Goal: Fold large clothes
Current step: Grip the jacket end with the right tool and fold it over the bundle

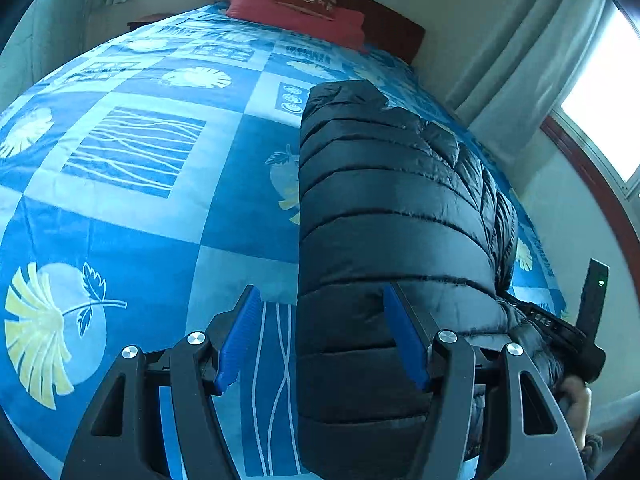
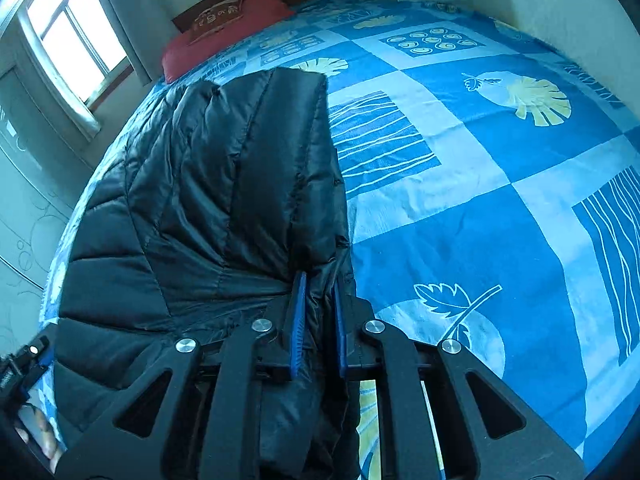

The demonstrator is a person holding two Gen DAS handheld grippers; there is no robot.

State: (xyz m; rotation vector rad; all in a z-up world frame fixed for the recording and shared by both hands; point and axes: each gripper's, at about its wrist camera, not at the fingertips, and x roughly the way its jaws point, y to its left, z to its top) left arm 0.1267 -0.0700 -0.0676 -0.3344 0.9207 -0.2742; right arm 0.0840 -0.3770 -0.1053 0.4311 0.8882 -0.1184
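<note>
A black quilted puffer jacket (image 1: pixel 384 216) lies lengthwise on the bed, folded into a long strip near the bed's edge. My left gripper (image 1: pixel 320 300) is open, its blue pads (image 1: pixel 240 336) apart over the jacket's near left edge, holding nothing. In the right wrist view the jacket (image 2: pixel 208 200) lies left of centre with a folded-over panel on top. My right gripper (image 2: pixel 318 284) is shut on the jacket's near edge, fabric pinched between the blue pads (image 2: pixel 298 320).
The bed (image 1: pixel 152 208) has a blue patterned cover (image 2: pixel 480 200) with wide room beside the jacket. A red pillow (image 1: pixel 296 12) lies at the wooden headboard. Curtains and a window (image 2: pixel 76 40) are beside the bed. The other gripper (image 1: pixel 576 328) shows at the right.
</note>
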